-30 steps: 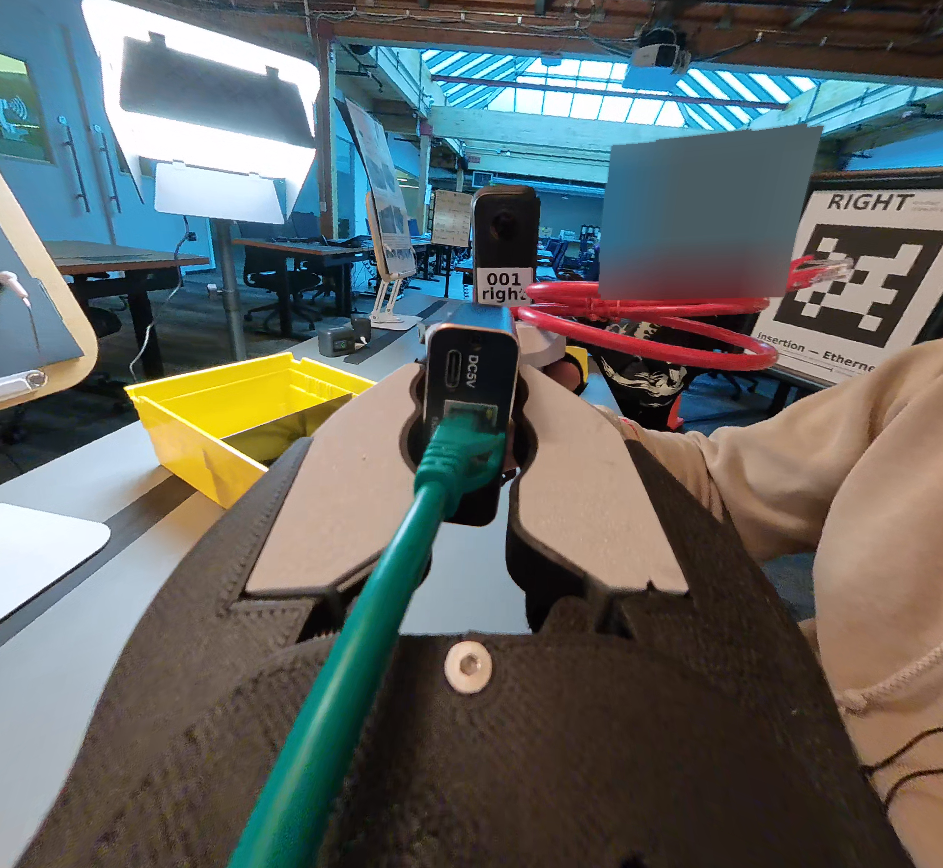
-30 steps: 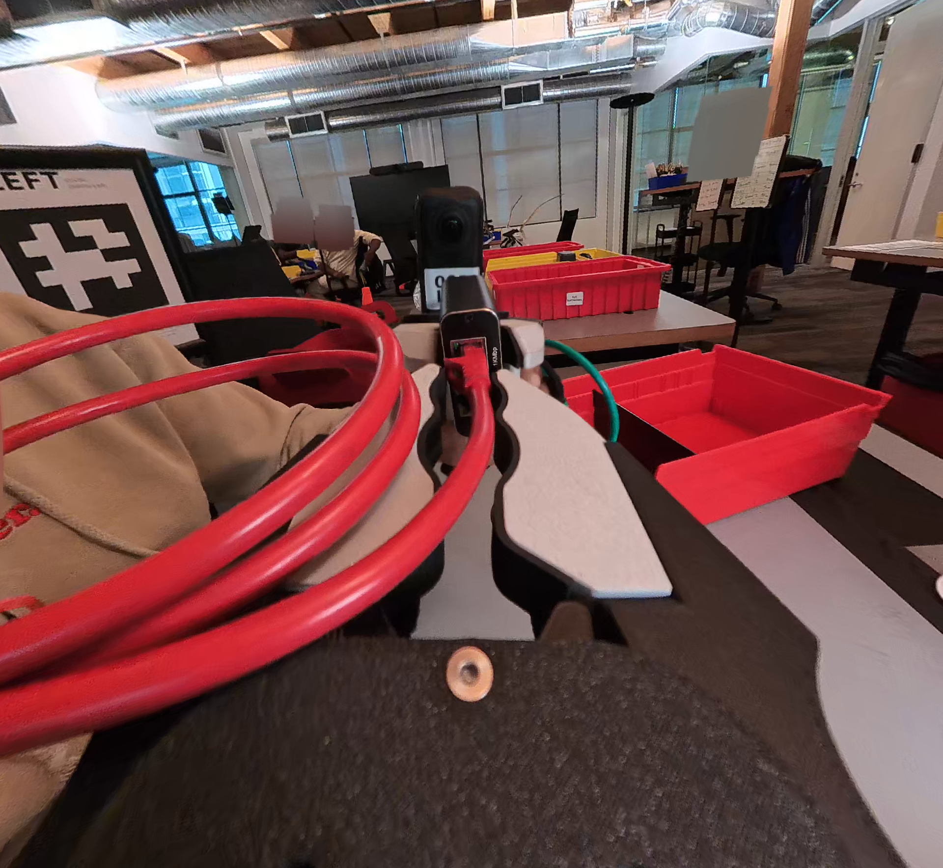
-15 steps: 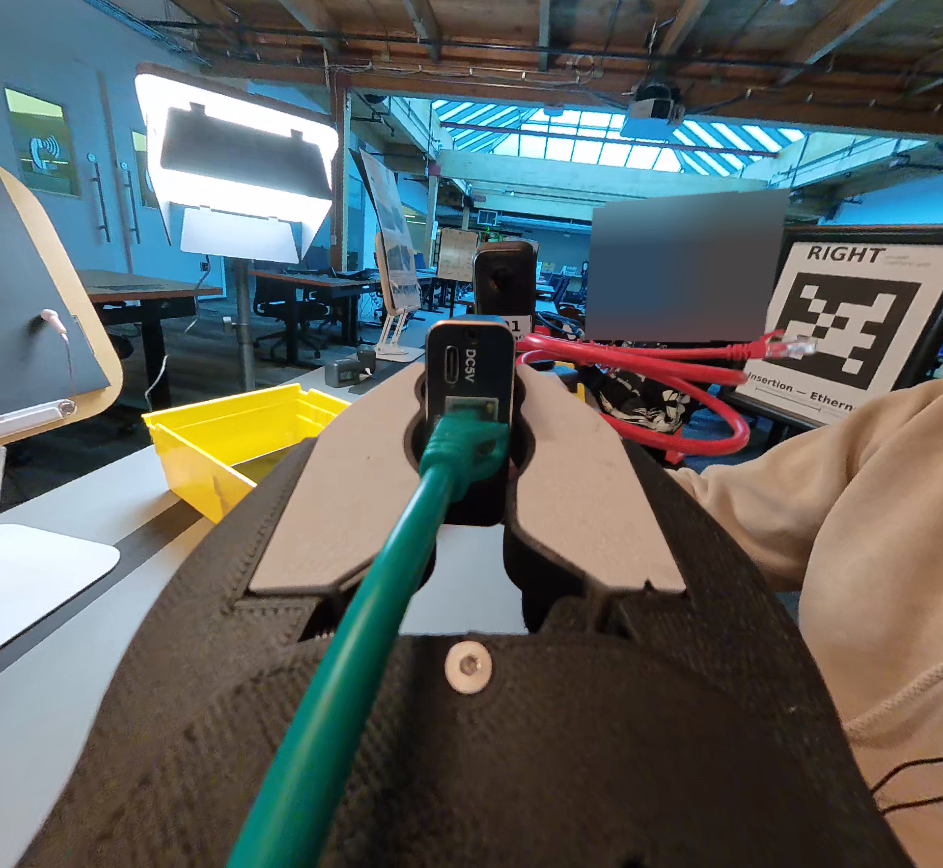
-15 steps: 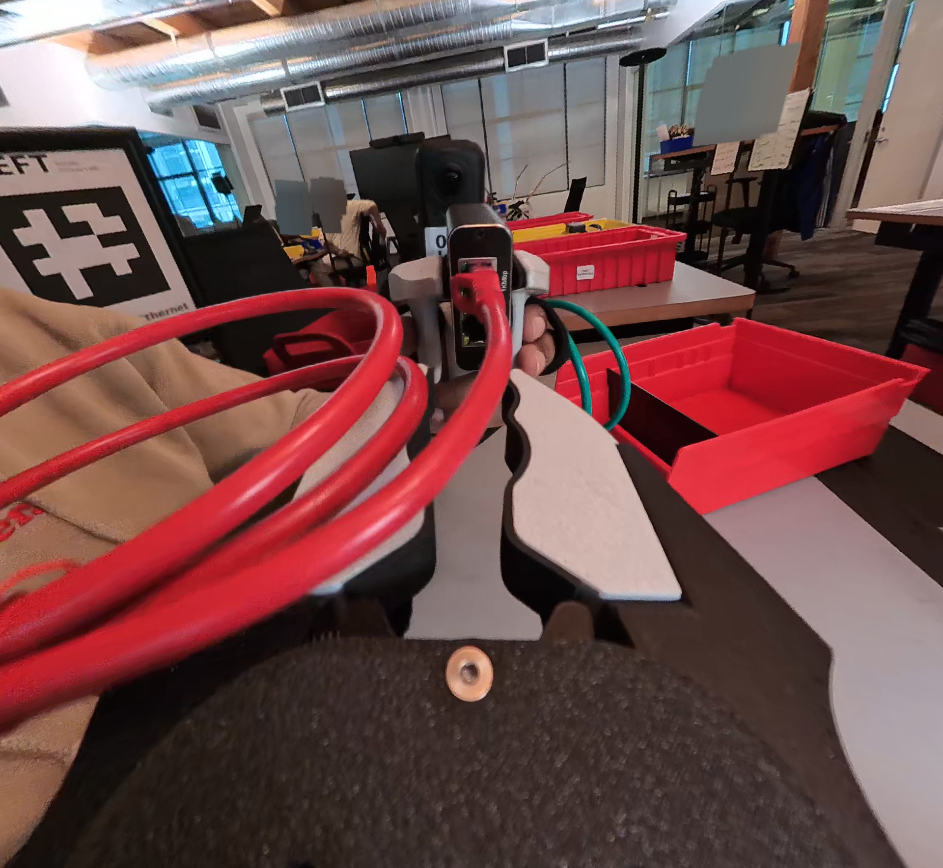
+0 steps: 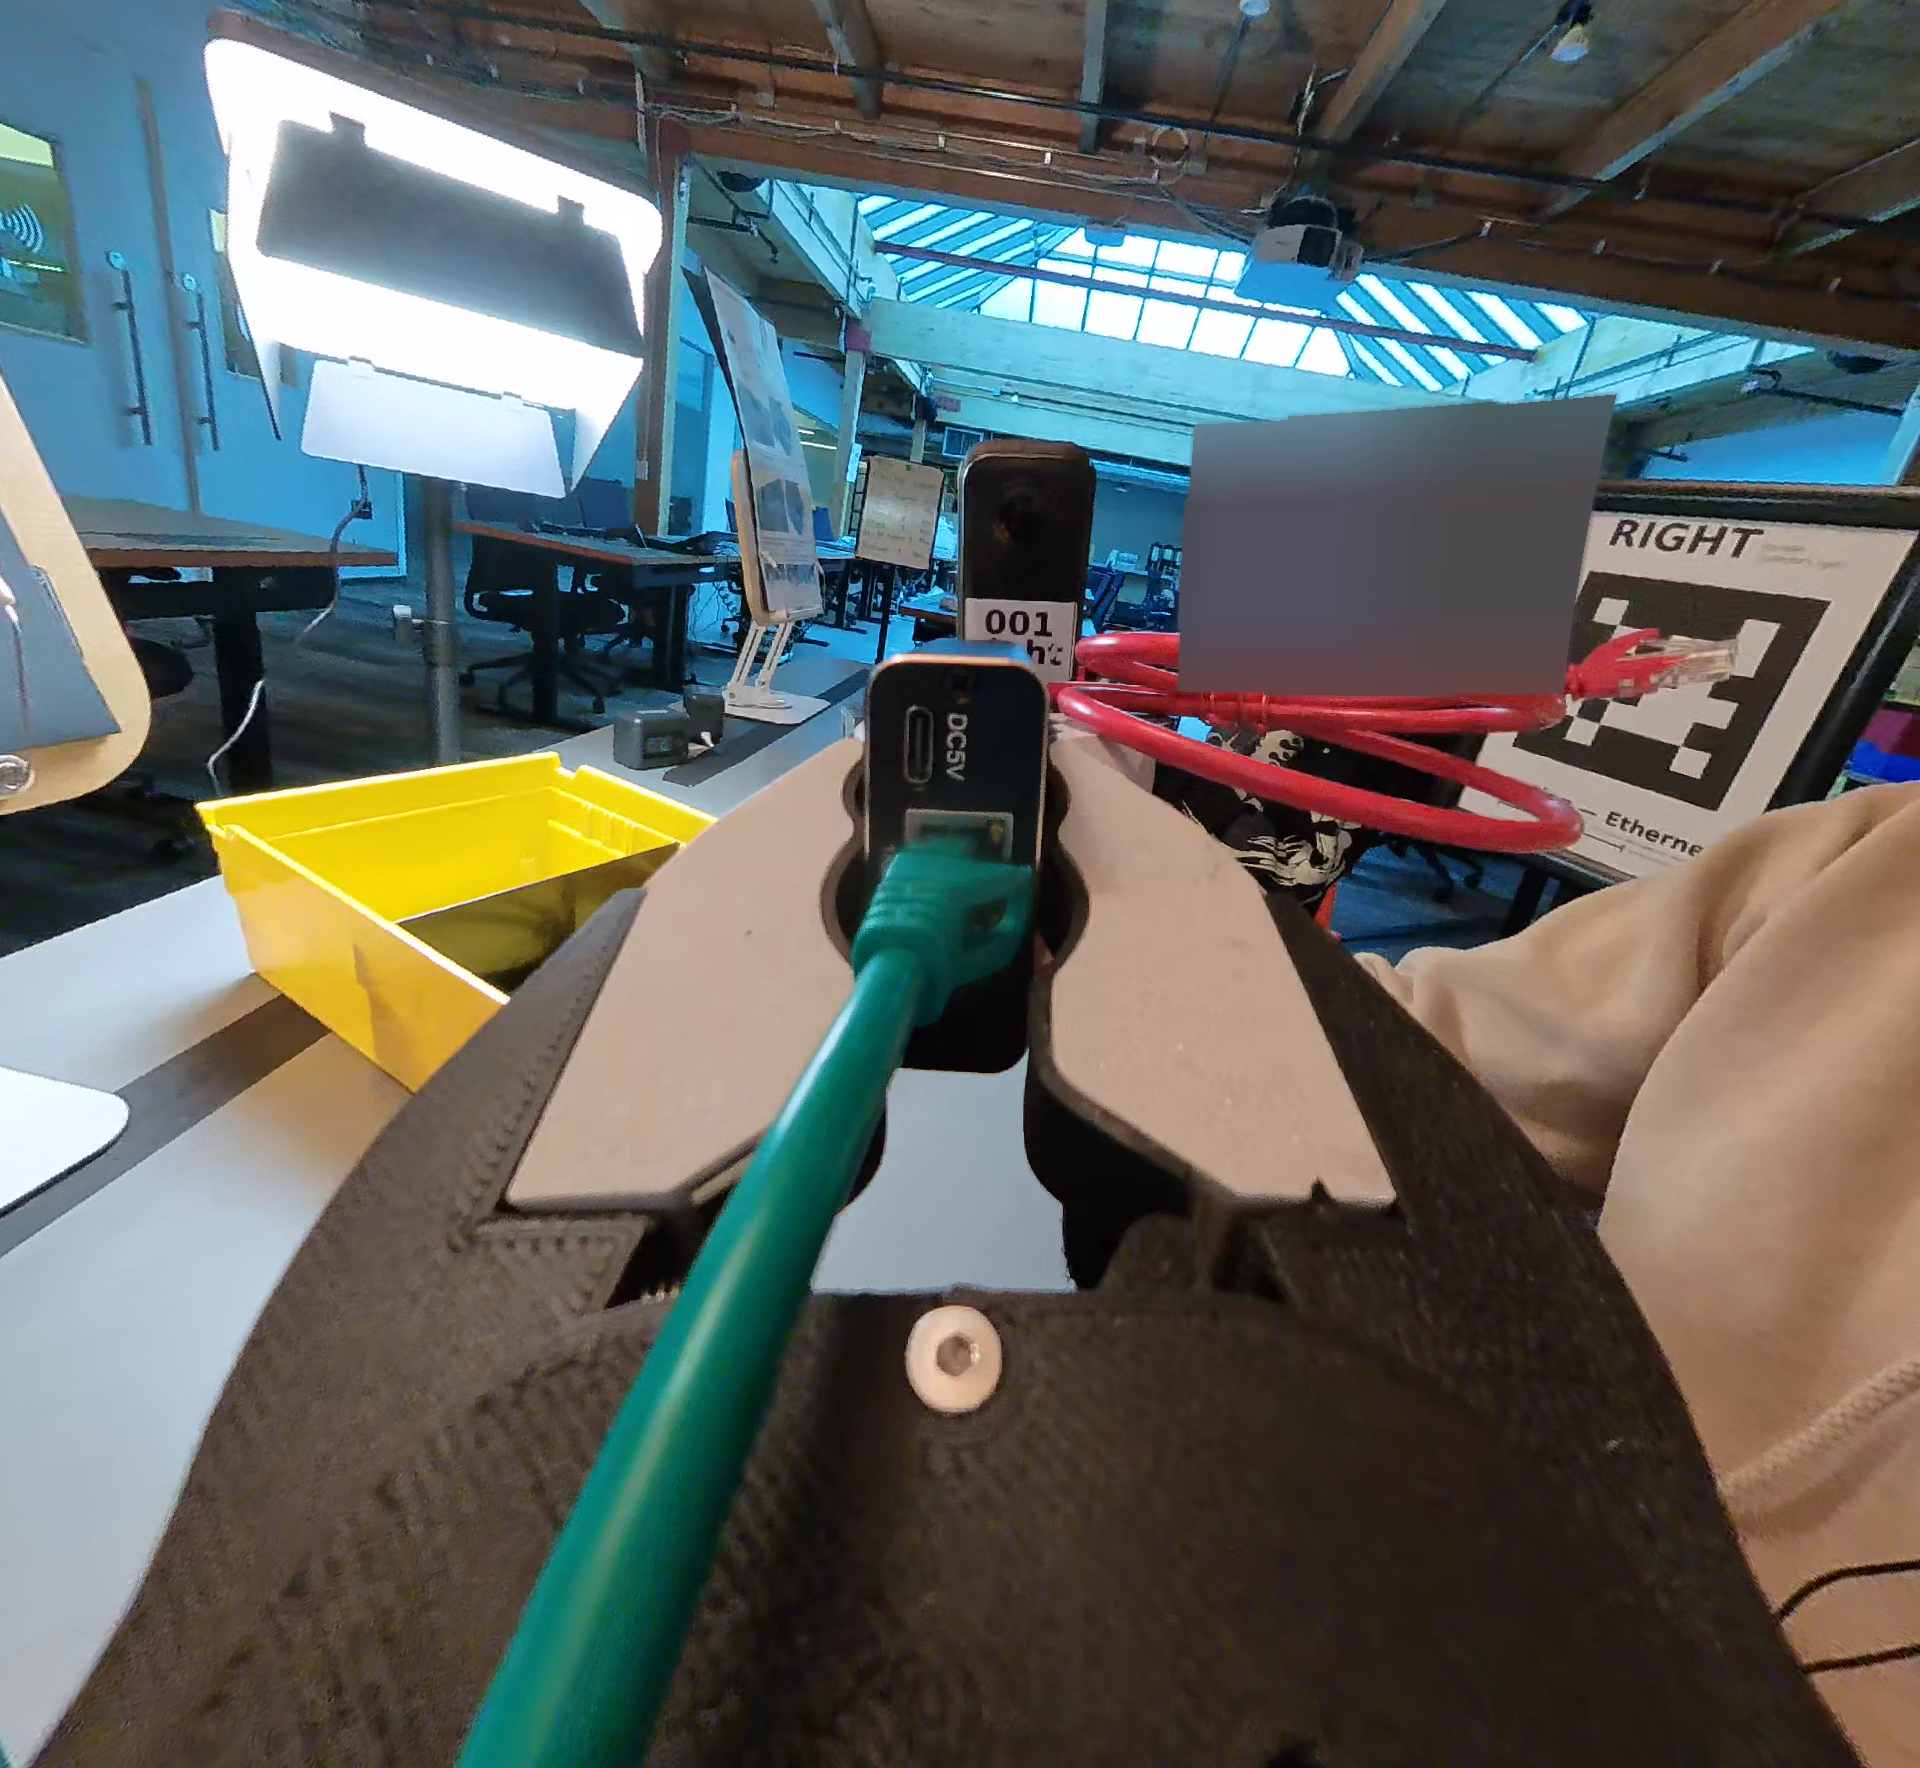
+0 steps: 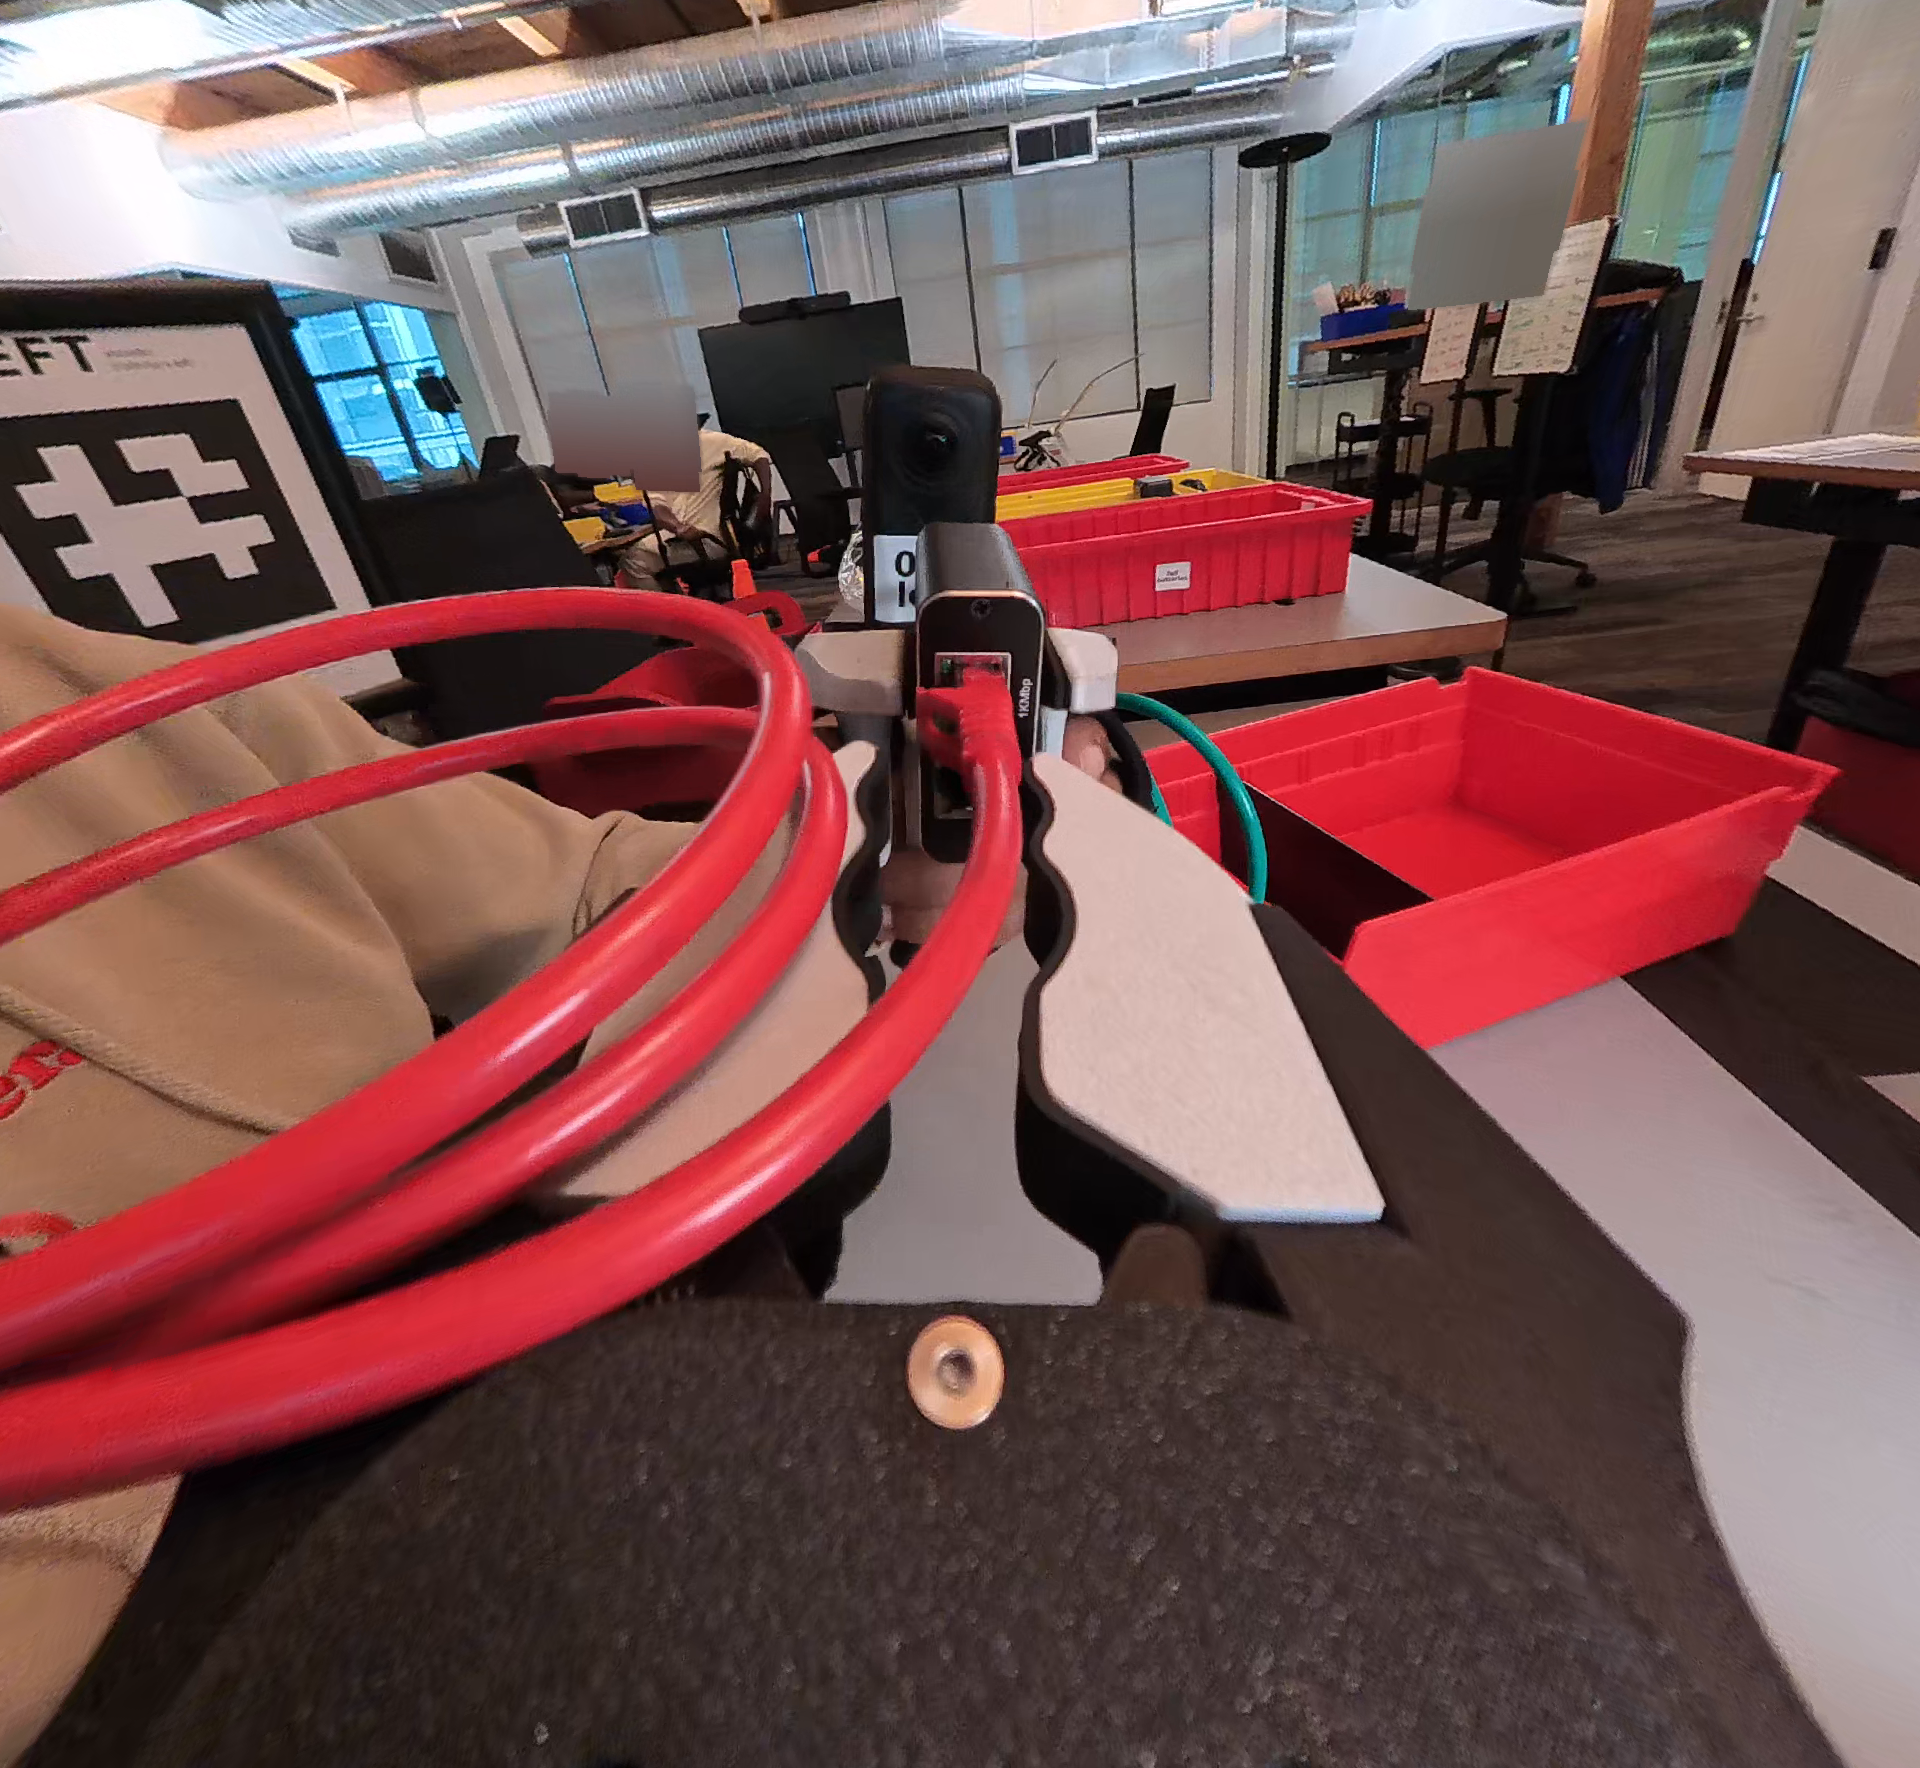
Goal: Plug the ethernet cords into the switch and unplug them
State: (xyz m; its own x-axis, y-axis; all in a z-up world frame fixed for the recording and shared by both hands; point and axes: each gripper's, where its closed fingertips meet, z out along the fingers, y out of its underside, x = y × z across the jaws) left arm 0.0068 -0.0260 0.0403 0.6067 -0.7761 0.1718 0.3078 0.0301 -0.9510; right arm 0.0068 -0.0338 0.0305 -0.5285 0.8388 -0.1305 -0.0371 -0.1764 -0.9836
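Left claw [image 5: 951, 897] pinches the upright switch [image 5: 956, 783], green cord [image 5: 935, 908] plugged in its near face; right claw [image 6: 951, 845], spread, faces the red plug [image 6: 961, 710] opposite.

We see a pale grey tabletop [image 5: 125, 1323] crossed by a dark band [image 5: 208, 1090] that runs toward the far end. On it, in the left wrist view, sits an open yellow plastic bin [image 5: 343, 897] with a dark divider inside, and a white rounded flat piece [image 5: 47, 1131] lies at the left edge (we cannot tell what it is). Farther along the same surface rest a small dark grey box [image 5: 649, 738] and a white stand [image 5: 764, 679] holding an upright board. In the right wrist view, the tabletop [image 6: 1683, 1230] carries an open red plastic bin [image 6: 1538, 845], also divided, resting partly on a dark band [image 6: 1808, 1022].
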